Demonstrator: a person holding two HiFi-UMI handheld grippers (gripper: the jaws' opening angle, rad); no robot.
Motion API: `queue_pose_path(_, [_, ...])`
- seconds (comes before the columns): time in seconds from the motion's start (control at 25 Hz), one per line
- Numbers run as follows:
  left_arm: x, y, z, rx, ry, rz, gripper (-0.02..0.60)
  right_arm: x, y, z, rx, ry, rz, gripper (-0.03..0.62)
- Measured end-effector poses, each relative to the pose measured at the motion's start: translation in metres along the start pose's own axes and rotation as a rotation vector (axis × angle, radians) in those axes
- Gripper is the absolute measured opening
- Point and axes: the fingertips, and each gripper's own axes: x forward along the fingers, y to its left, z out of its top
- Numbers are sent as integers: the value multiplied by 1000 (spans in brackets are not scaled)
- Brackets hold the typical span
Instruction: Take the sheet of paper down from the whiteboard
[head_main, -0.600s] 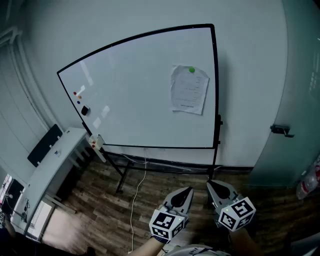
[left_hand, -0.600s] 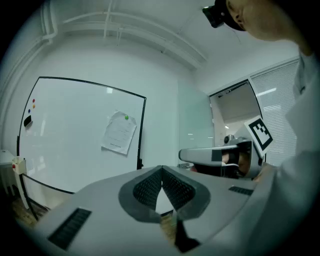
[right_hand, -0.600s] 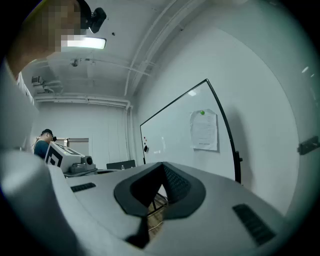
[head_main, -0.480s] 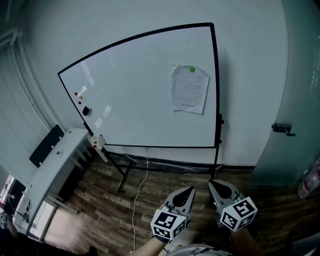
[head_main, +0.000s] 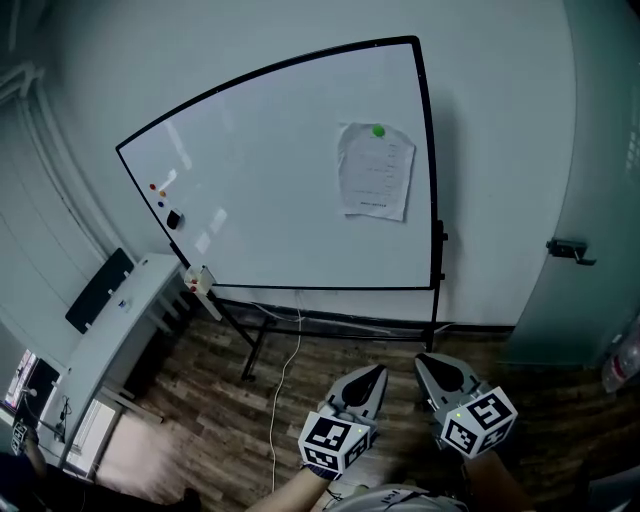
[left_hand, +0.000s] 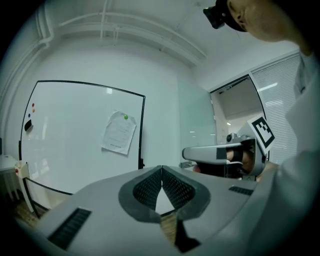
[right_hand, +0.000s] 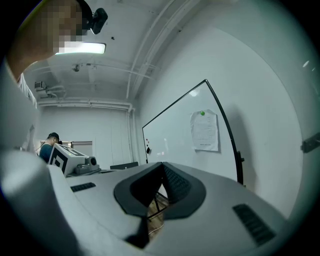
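A printed sheet of paper (head_main: 375, 172) hangs on the right part of the whiteboard (head_main: 270, 180), pinned at its top by a green magnet (head_main: 377, 131). The sheet also shows in the left gripper view (left_hand: 119, 132) and the right gripper view (right_hand: 204, 131). My left gripper (head_main: 375, 373) and right gripper (head_main: 424, 361) are held low, side by side, well short of the board. Both are shut with nothing between their jaws, tips touching (left_hand: 161, 169) (right_hand: 161, 165).
The whiteboard stands on a black stand (head_main: 436, 290) over a wood floor (head_main: 240, 420). Small magnets and an eraser (head_main: 172, 218) sit at its left. A white desk (head_main: 110, 335) stands at the left, a glass door with a handle (head_main: 570, 250) at the right. A cable (head_main: 285, 385) trails down.
The view has shifted slightly: the whiteboard and paper sit a little higher and further left in the head view. Both grippers stay low and shut.
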Motion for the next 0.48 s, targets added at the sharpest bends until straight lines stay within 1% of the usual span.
queue_pose_path(0.28, [6, 5, 11, 31, -9, 58, 14, -8, -15, 15, 0, -39, 7, 14])
queue_pose_path(0.48, [8, 18, 14, 39, -12, 83, 14, 3, -17, 15, 5, -38, 19, 14])
